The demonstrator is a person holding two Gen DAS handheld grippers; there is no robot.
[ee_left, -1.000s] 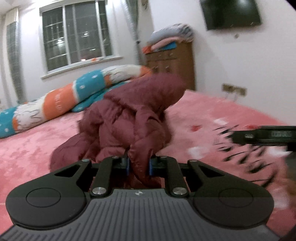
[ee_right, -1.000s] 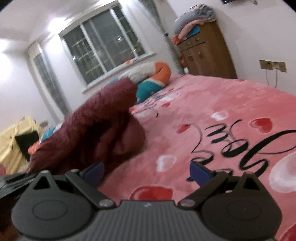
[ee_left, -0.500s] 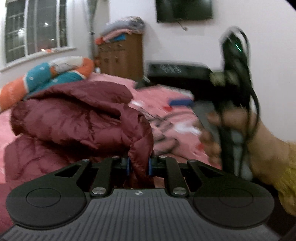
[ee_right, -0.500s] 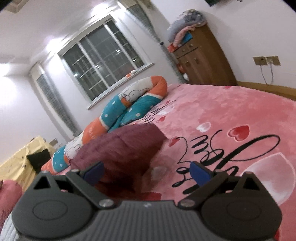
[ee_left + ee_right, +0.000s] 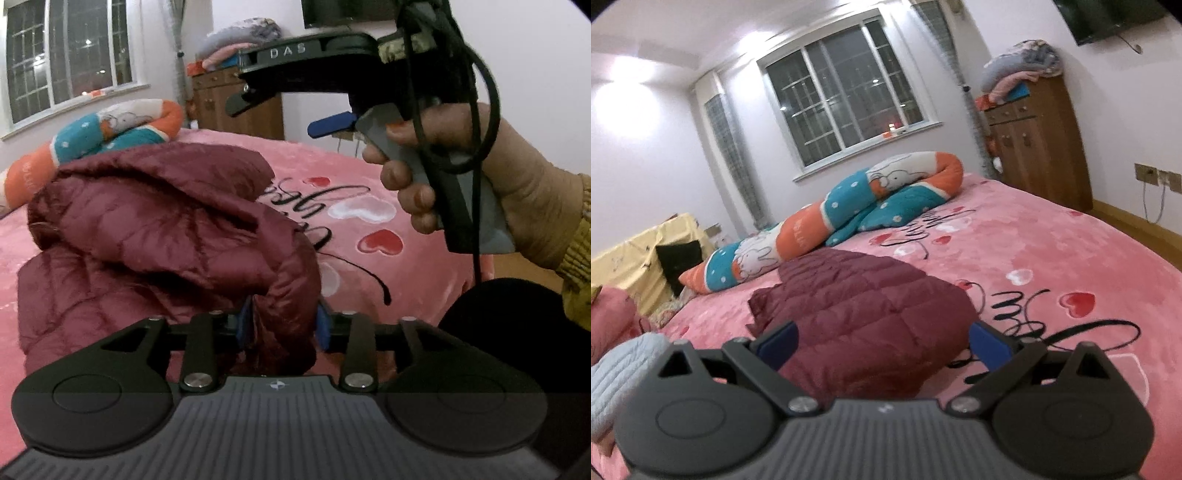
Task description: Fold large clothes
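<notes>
A maroon puffer jacket [image 5: 155, 229] lies bunched on the pink bed [image 5: 399, 240]. My left gripper [image 5: 282, 326] is shut on a thick fold of the jacket, low near the bed. In the right wrist view the jacket [image 5: 864, 317] lies fairly flat just ahead. My right gripper [image 5: 882, 341] is open and empty, held above the jacket's near edge. It also shows in the left wrist view [image 5: 291, 110], raised at upper right in a hand, with its jaws apart.
A long teal, orange and white bolster pillow [image 5: 849, 210] lies at the far side of the bed. A wooden cabinet [image 5: 1038, 144] with piled blankets stands by the wall. A light blue garment [image 5: 617, 373] lies at left. The bed's edge runs along the right.
The jacket has dropped from a raised heap to a flatter pile. My right gripper rose above it and came close to the left one. The left gripper's jaws stand a little wider around the fold.
</notes>
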